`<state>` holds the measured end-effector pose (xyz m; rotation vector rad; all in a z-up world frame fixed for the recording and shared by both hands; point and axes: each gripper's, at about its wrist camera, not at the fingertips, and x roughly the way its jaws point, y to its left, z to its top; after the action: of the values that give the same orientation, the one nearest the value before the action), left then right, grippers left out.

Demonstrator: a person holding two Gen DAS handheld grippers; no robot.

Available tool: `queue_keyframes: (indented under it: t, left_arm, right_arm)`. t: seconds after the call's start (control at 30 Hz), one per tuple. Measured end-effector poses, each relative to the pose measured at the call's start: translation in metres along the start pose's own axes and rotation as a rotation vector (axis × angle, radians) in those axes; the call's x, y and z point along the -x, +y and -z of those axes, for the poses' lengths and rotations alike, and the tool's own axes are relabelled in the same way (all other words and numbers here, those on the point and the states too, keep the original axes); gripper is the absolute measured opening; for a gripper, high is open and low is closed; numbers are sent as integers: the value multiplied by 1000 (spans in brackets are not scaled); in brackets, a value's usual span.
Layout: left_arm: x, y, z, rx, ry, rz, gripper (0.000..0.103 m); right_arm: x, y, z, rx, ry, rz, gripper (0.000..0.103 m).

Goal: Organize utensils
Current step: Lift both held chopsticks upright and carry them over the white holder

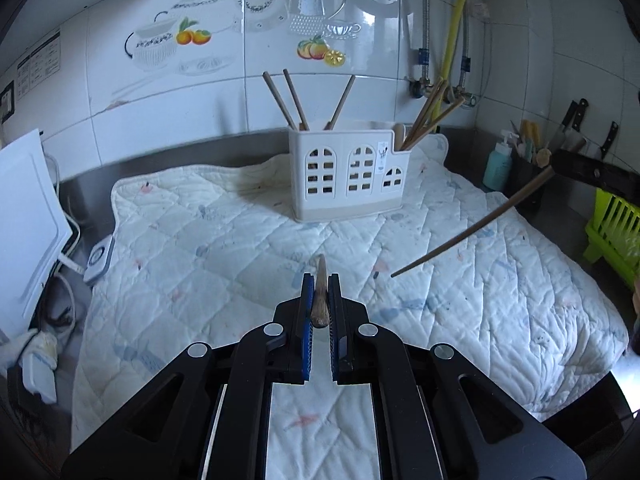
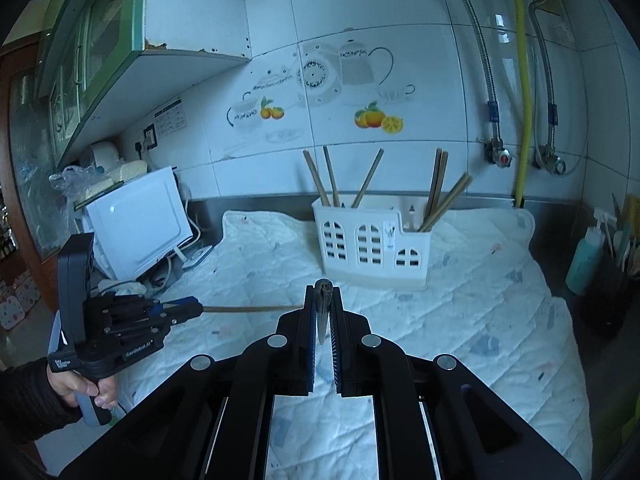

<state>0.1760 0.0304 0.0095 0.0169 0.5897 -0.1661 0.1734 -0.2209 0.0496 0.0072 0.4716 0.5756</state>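
A white utensil holder with arched cut-outs stands at the back of a quilted mat; several wooden chopsticks lean in its compartments. My left gripper is shut on a wooden chopstick seen end-on, low over the mat. In the right wrist view that gripper holds the chopstick level, pointing right. My right gripper is shut on another chopstick seen end-on, in front of the holder. This chopstick shows in the left wrist view, slanting down from the right.
A white appliance with cables stands left of the mat. A teal bottle, a dark pot of utensils, knives on the wall and a green rack are at the right. A tiled wall with pipes is behind.
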Motion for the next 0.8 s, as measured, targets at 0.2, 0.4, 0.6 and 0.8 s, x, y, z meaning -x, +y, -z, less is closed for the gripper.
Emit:
queue_keyframes:
  t: [0.2, 0.4, 0.6, 0.8]
  left_arm:
    - [-6, 12, -28, -24, -27, 41, 5]
    - [-16, 21, -50, -16, -31, 63, 5]
    - [-20, 26, -69, -23, -51, 61, 5]
    - [-21, 30, -94, -32, -75, 63, 5]
  right_arm:
    - [-10, -8, -48, -1, -8, 28, 6]
    - [-7, -16, -106, 74, -44, 119, 6]
    - [-15, -26, -153, 119, -36, 193, 7]
    - [-53, -37, -170, 141, 36, 240, 7]
